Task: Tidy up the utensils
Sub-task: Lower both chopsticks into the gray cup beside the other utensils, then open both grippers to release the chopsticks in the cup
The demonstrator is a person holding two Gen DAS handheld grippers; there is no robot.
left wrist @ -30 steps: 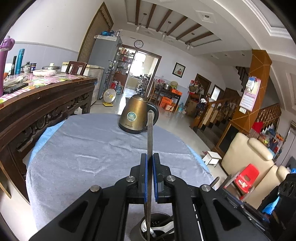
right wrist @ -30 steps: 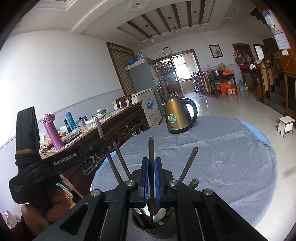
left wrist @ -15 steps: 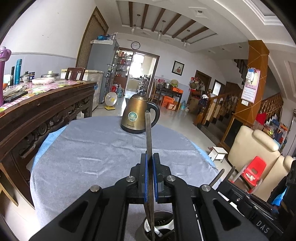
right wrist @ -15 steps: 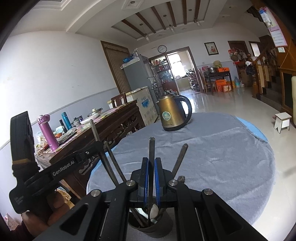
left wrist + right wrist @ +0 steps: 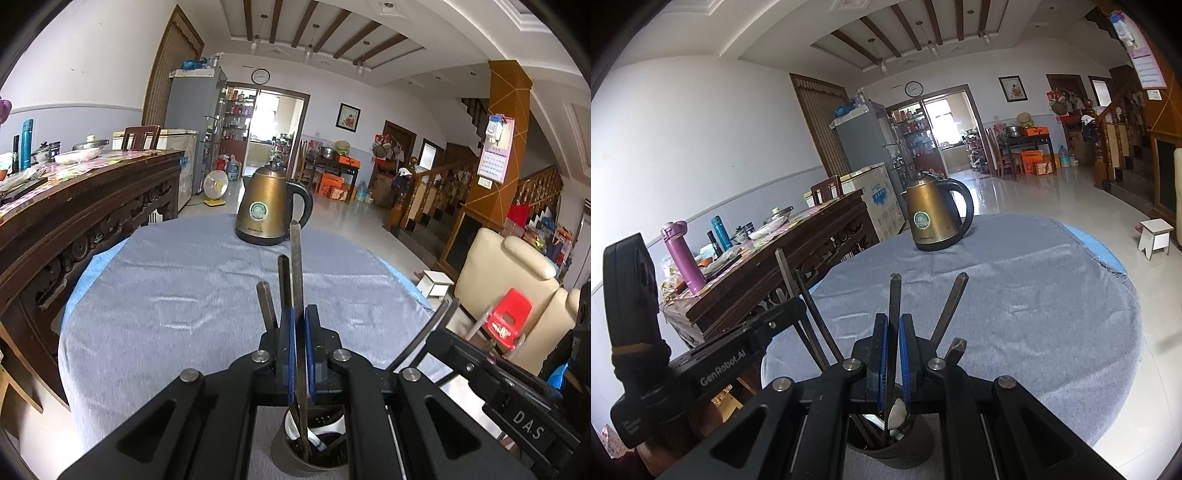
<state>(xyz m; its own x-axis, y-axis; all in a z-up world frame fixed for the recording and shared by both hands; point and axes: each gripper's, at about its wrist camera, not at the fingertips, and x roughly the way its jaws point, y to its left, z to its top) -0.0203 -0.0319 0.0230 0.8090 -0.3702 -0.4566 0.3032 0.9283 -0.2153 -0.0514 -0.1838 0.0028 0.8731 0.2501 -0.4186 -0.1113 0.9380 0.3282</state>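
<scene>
A dark round utensil holder [image 5: 314, 456] stands at the near edge of the round table, right under both grippers; it also shows in the right wrist view [image 5: 890, 448]. My left gripper [image 5: 300, 321] is shut on a flat metal utensil handle [image 5: 296, 266] that stands upright with its lower end in the holder. My right gripper [image 5: 894, 326] is shut on a spoon [image 5: 895, 295] whose bowl hangs just above the holder. Several other handles [image 5: 951, 306] stick up out of the holder.
A brass electric kettle [image 5: 267, 206] stands at the far side of the table on the grey-blue cloth [image 5: 177, 288]. A dark carved sideboard [image 5: 74, 218] with bottles and dishes runs along the left. A cream armchair [image 5: 513, 280] and red chair are off to the right.
Both grippers have sunk lower over the holder with their utensils. More handles now show beside the left gripper's utensil.
</scene>
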